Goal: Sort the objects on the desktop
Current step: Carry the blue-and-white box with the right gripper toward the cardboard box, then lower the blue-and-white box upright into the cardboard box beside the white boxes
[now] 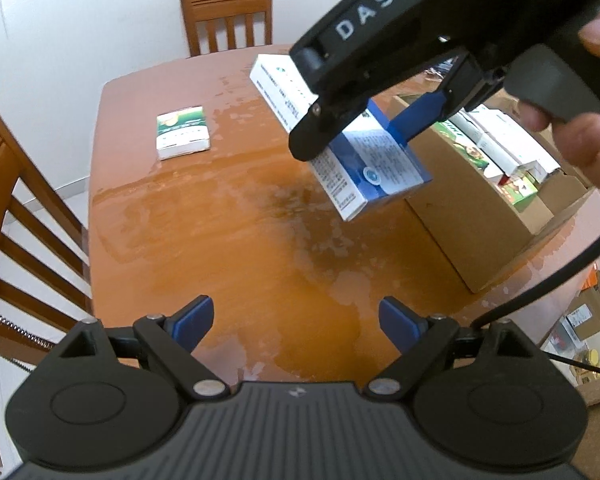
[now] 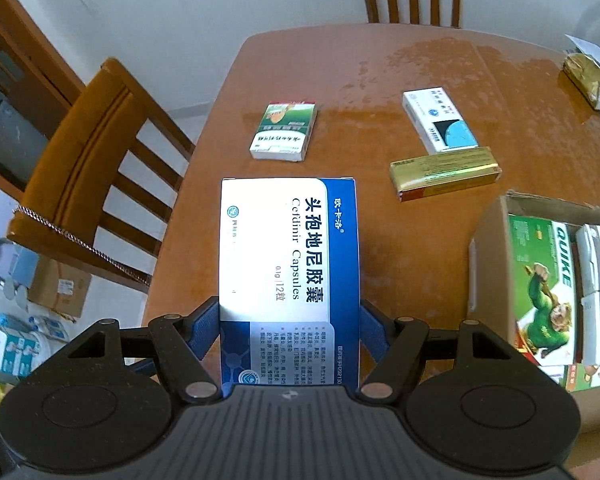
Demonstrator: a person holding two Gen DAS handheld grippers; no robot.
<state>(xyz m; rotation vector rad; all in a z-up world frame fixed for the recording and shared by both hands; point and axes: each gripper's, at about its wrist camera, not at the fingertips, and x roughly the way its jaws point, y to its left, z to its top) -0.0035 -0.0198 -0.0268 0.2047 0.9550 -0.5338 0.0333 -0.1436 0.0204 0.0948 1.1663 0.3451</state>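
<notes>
From the left wrist camera, the left gripper (image 1: 296, 320) has its jaws spread wide with nothing in them over the bare wooden table (image 1: 228, 232), while the right gripper (image 1: 356, 136) holds a blue and white medicine box (image 1: 376, 168) up in the air next to the cardboard box (image 1: 472, 216). A green box (image 1: 183, 132) lies flat further back on the table.

From the right wrist camera, the right gripper (image 2: 290, 328) has both pads clamped on the sides of the blue and white medicine box (image 2: 288, 256), with the green box (image 2: 285, 131), a white box (image 2: 440, 120) and a gold box (image 2: 446, 173) lying on the table (image 2: 380, 60) beyond, and the cardboard box (image 2: 488, 232) off to the right already has packs in it.

Bright even daylight; sheen patches on table (image 1: 228, 216); strong fisheye bending at edges; slight motion blur.
</notes>
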